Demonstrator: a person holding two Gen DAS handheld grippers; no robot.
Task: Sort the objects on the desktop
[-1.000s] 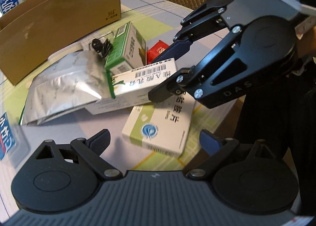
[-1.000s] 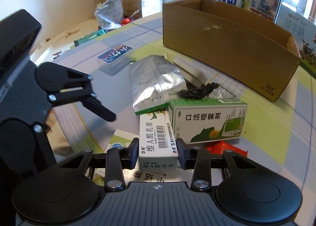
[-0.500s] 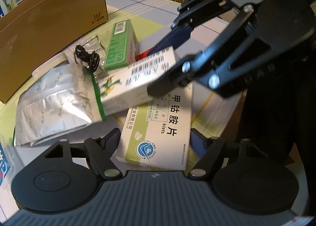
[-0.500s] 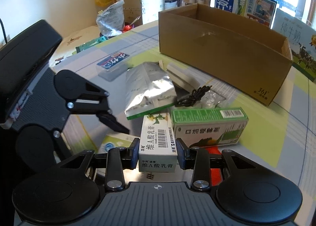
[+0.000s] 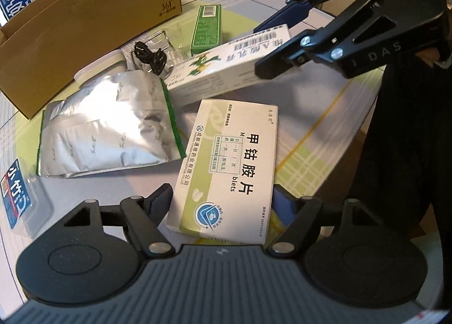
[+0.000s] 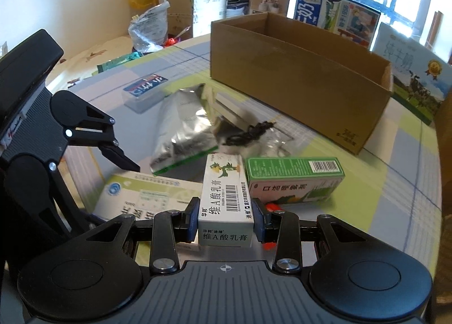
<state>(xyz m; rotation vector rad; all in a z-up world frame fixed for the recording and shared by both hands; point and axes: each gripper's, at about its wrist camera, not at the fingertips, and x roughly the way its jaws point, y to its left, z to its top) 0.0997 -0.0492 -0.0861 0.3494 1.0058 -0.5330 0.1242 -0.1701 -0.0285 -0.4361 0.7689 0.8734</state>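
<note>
Right gripper (image 6: 225, 218): its 2 fingers are clamped on the near end of the white ointment carton (image 6: 224, 201), which points toward 12 o'clock and is lifted clear of the bench (image 6: 381, 196). In the left wrist view the same carton (image 5: 226, 66) hangs over the pile, gripped at its 3 o'clock end by the right gripper (image 5: 275, 49).

Left gripper (image 5: 221, 205): its fingers stand wide apart on either side of the flat white-and-green tablet box (image 5: 228, 168), which lies on the bench between them; contact with its edges cannot be told. In the right wrist view this box (image 6: 147, 196) lies at 9 o'clock of the held carton, under a finger of the left gripper (image 6: 118, 158).

Other items: a silver foil pouch (image 5: 110, 126) at 10 o'clock of the tablet box; a coiled black cable (image 5: 149, 56) beyond it; a green spray box (image 6: 293, 179) on its side at 3 o'clock of the held carton; an open cardboard box (image 6: 296, 81) at 1 o'clock, well apart.
</note>
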